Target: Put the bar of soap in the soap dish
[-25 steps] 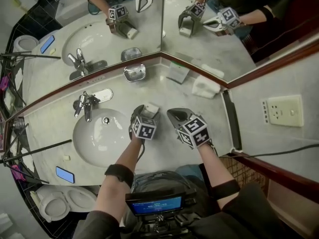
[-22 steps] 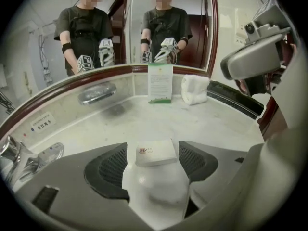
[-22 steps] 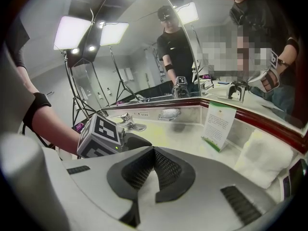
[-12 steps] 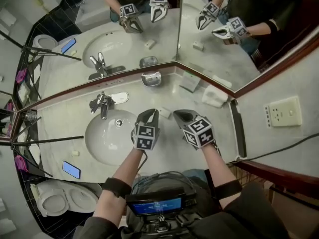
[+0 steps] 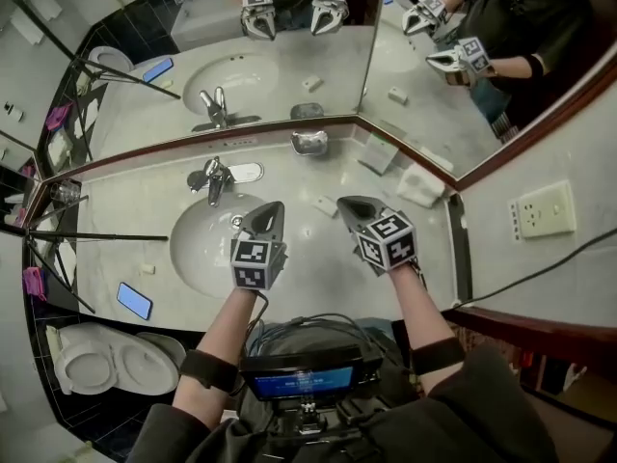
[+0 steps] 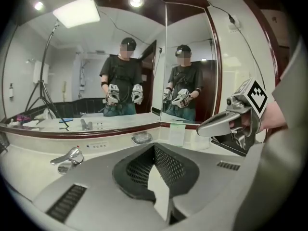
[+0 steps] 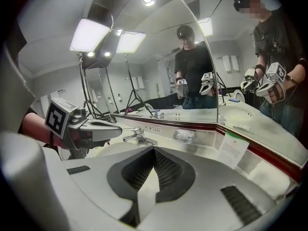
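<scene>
left gripper [image 5: 273, 210] pressed together, just closed on nothing | head view: bar of soap [image 5: 325, 205] lies on counter [image 5: 323, 263] just beside its tip; soap dish [image 5: 309, 143] empty by mirror | left gripper view: dish ahead, bar unseen | right gripper view: right gripper [image 7: 154, 150] closed, empty | advice: reopen, straddle bar squarely, pinch gently

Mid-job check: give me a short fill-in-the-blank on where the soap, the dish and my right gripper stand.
The bar of soap lies on the ___, outside the soap dish.
The soap dish is ___.
The right gripper has its jaws ___, with nothing between them.
Missing words: counter; empty; shut.
</scene>
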Demonstrator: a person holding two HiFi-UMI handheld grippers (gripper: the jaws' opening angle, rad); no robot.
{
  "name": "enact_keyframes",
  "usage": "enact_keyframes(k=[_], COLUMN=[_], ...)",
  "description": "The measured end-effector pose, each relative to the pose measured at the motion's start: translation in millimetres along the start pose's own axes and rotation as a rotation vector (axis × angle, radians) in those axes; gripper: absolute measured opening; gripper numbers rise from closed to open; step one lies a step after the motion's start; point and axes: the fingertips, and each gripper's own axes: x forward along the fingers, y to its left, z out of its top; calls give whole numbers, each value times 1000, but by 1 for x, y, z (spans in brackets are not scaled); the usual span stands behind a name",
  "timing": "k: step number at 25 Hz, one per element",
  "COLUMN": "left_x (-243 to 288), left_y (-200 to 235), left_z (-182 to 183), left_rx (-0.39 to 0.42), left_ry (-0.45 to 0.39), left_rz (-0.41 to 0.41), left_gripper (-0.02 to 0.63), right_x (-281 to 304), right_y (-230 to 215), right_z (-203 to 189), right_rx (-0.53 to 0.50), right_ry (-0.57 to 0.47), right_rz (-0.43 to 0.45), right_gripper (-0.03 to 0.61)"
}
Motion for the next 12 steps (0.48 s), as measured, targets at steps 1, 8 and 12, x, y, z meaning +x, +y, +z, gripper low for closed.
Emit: enact_keyframes(k=[1,8,12], left_x=[-6,-35,-41], left_y=[3,14,12], left_z=[1,7,6], left_rx=[-5,-7,7], left_ry=[-8,-56,-63], left_rz=[9,43,44], left_gripper=[3,2,0], right_x=[-2,-12,-16], right_y=[2,13,15], right_z=[3,1,-8], right_rx=[-6,-19,-15], right_ry=[-6,-14,-5], right_rz=[0,-1,-1], right_gripper=[18,18,19])
